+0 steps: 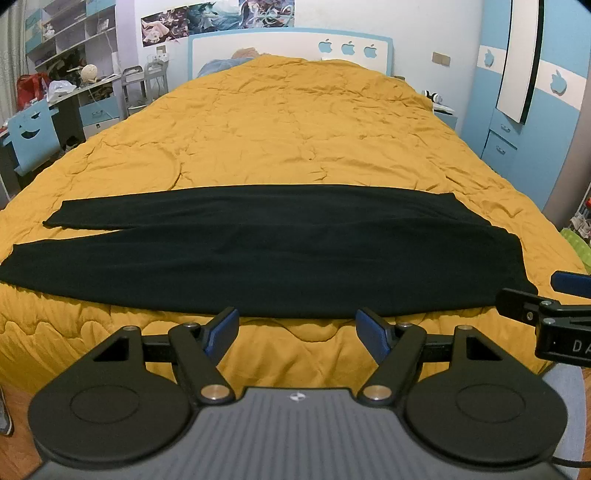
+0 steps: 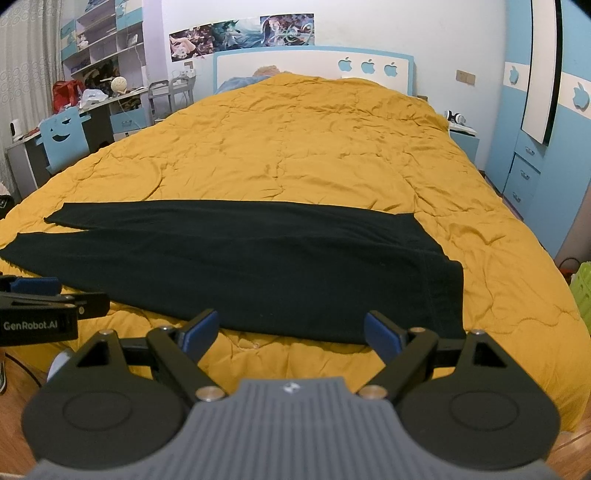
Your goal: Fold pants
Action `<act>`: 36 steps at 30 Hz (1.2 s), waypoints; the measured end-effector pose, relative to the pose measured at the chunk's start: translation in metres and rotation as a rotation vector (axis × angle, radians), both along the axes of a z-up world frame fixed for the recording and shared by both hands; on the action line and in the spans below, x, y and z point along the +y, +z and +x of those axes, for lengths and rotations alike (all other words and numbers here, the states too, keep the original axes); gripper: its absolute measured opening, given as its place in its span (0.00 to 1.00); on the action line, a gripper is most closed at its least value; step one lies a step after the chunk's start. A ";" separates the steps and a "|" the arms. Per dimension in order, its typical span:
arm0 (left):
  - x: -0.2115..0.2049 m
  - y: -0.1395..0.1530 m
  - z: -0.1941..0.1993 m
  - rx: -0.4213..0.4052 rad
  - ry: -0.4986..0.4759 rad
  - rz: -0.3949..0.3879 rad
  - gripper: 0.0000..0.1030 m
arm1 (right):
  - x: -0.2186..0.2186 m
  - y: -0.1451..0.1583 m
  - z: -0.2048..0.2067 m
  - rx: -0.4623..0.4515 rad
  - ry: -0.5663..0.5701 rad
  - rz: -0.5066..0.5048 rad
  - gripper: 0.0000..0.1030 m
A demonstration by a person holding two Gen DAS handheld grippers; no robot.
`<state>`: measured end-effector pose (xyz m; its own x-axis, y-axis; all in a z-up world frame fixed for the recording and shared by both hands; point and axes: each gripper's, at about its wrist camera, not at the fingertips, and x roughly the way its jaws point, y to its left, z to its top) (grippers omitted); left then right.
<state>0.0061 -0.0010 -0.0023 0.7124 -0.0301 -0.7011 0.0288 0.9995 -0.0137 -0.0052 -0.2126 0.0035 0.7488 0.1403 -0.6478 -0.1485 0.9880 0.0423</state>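
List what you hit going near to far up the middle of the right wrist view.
Right tongs, open → near edge of yellow quilt → black pants laid flat across the bed → bare stretch of quilt → white and blue headboard → posters on the wall.

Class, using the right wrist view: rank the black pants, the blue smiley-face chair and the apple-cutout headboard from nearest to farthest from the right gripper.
From the open right gripper:
1. Black pants, spread flat on the yellow quilt, directly ahead of the fingers.
2. Blue smiley-face chair, off the bed's left side.
3. Apple-cutout headboard, at the bed's far end.
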 end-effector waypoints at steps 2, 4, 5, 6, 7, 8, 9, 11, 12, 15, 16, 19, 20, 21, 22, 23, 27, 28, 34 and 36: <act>0.000 0.000 0.000 0.000 -0.001 0.001 0.82 | 0.000 -0.001 0.000 -0.004 0.000 0.002 0.80; 0.000 0.000 0.000 -0.001 -0.002 0.001 0.82 | -0.001 -0.001 0.000 -0.002 -0.001 0.000 0.80; -0.001 0.000 0.000 -0.001 -0.003 0.002 0.82 | -0.001 -0.001 0.000 -0.003 -0.002 0.003 0.80; 0.000 0.000 0.000 0.000 -0.002 0.001 0.82 | -0.001 -0.001 0.001 -0.001 -0.002 0.000 0.80; 0.000 0.000 0.000 0.000 -0.002 0.001 0.82 | -0.002 -0.001 0.000 -0.001 -0.003 0.000 0.80; 0.000 0.000 0.000 0.000 -0.002 0.001 0.82 | -0.002 -0.001 0.001 0.003 -0.004 0.000 0.80; 0.000 0.000 0.000 0.000 -0.001 0.001 0.82 | -0.002 -0.001 0.001 0.005 -0.004 -0.001 0.80; 0.000 0.000 0.000 0.000 -0.001 0.001 0.82 | -0.002 -0.002 0.001 0.002 -0.004 0.004 0.80; 0.000 0.000 0.000 -0.001 -0.001 0.001 0.82 | -0.003 -0.002 0.000 -0.002 -0.003 0.008 0.80; 0.000 0.000 0.000 0.001 -0.001 0.001 0.82 | -0.003 -0.001 0.000 0.004 -0.004 0.011 0.80; 0.000 0.000 0.000 0.001 -0.001 0.000 0.82 | -0.003 -0.001 0.000 0.004 -0.005 0.011 0.80; -0.002 0.000 -0.001 0.004 -0.006 0.002 0.82 | -0.003 -0.001 0.001 0.007 -0.009 0.030 0.80; -0.003 0.000 -0.001 0.004 -0.007 0.003 0.82 | -0.004 -0.001 0.001 0.005 -0.011 0.033 0.80; -0.003 0.000 -0.001 0.004 -0.007 0.002 0.82 | -0.004 -0.001 0.001 0.003 -0.011 0.037 0.80; -0.003 0.000 -0.001 0.003 -0.006 0.001 0.82 | -0.004 -0.001 0.001 0.005 -0.012 0.038 0.80; -0.004 0.000 -0.002 0.002 -0.006 0.001 0.82 | -0.004 -0.001 0.002 0.002 -0.012 0.039 0.80; -0.003 0.000 -0.001 -0.001 -0.007 0.003 0.82 | -0.005 -0.001 0.003 -0.009 -0.017 0.020 0.80; -0.003 0.000 -0.001 -0.001 -0.007 0.001 0.82 | -0.005 -0.001 0.003 -0.010 -0.019 0.014 0.80; 0.018 0.000 0.020 -0.017 -0.021 -0.009 0.80 | -0.017 -0.015 0.025 0.026 -0.015 0.043 0.80; 0.029 0.001 0.032 -0.027 -0.029 -0.002 0.79 | -0.030 -0.022 0.038 0.000 -0.010 0.064 0.80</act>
